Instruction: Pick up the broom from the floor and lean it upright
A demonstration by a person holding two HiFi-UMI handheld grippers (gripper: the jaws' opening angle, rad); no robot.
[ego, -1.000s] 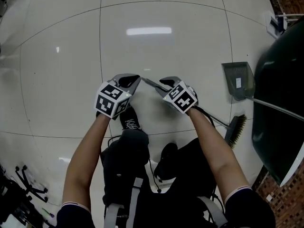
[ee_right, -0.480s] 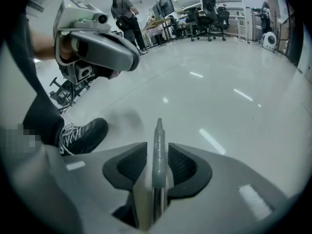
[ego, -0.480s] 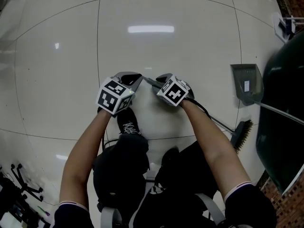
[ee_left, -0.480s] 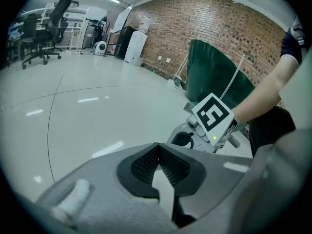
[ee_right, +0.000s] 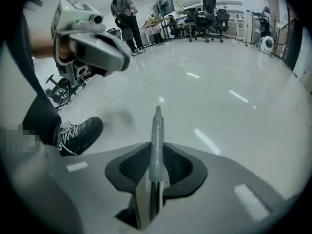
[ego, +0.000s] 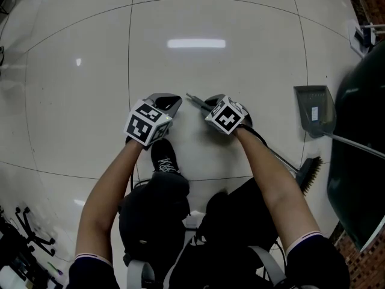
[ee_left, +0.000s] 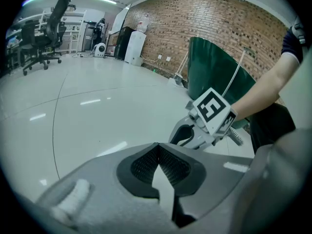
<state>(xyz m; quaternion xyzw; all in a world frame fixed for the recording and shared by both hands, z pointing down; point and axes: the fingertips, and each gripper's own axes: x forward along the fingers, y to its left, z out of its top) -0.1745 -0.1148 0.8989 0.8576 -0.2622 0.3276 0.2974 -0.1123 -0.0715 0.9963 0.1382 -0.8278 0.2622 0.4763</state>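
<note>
The broom lies flat on the glossy floor. Its thin metal handle (ego: 281,159) runs from the bristle head (ego: 309,172) at the right up to a grey tip (ego: 191,97) between my two grippers. My right gripper (ego: 210,102) sits low over the handle's end; its jaws have just been closing. In the right gripper view the pads (ee_right: 178,167) press on the handle (ee_right: 156,130), whose tip pokes out past them. My left gripper (ego: 169,99) hovers just left of the tip, shut, with nothing between its pads (ee_left: 141,162).
A grey dustpan (ego: 314,108) lies right of the broom, its long handle running under a big dark green panel (ego: 361,161). My black shoe (ego: 163,156) stands just behind the left gripper. A brick wall (ee_left: 219,18) lies beyond; office chairs (ee_right: 212,9) and a standing person (ee_right: 124,18) are far off.
Both grippers have sunk toward the floor. The right gripper's jaws have come down over the handle's end and closed on it. The broom itself still lies flat.
</note>
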